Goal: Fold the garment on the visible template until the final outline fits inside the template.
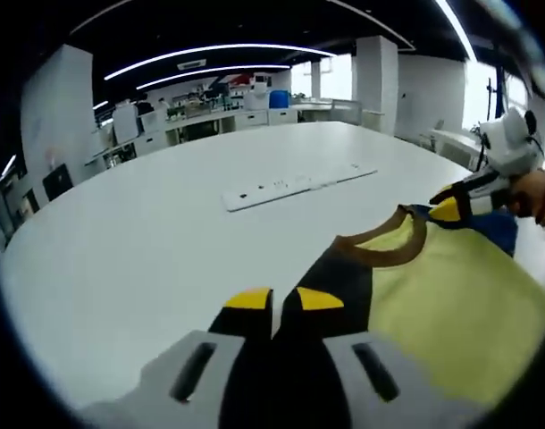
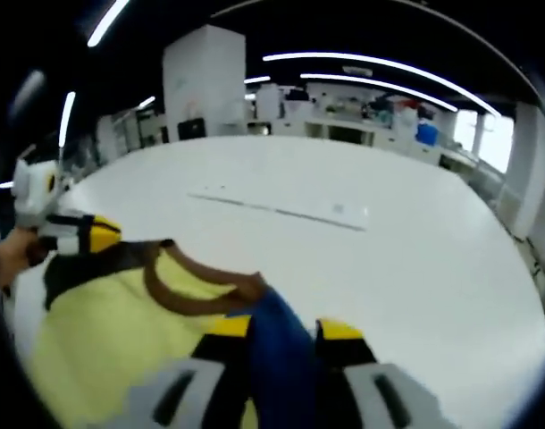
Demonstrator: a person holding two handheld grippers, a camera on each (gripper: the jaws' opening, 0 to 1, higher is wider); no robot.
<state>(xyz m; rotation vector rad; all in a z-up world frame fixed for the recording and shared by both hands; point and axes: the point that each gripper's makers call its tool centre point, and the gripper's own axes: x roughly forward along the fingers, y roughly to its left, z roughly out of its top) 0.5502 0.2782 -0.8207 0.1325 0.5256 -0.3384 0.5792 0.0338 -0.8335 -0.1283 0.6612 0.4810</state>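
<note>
Pinching the garment point(image 1: 433, 295) at both shoulders: left tongs point(image 1: 284, 302) are pressed together on the black sleeve point(image 1: 339, 286), right tongs point(image 2: 286, 331) are closed on the blue sleeve point(image 2: 277, 340). Yellow body with brown collar point(image 2: 192, 290) spans between the two grips, near the bench point(image 1: 165, 223) edge closest to the person; whether it hangs free or rests on the surface cannot be told.

Handling, judged: thin knit, light, limp, no stiffness of its own; it sags between the holds and creases wherever tension drops. Not fragile, not slippery against the yellow pads. Best hold looks to be the shoulder seams or sleeve ends, both sides level, keeping the cloth taut.

Farther out at bench centre lies a white strip point(image 1: 295, 185). No template outline can be made out.
</note>
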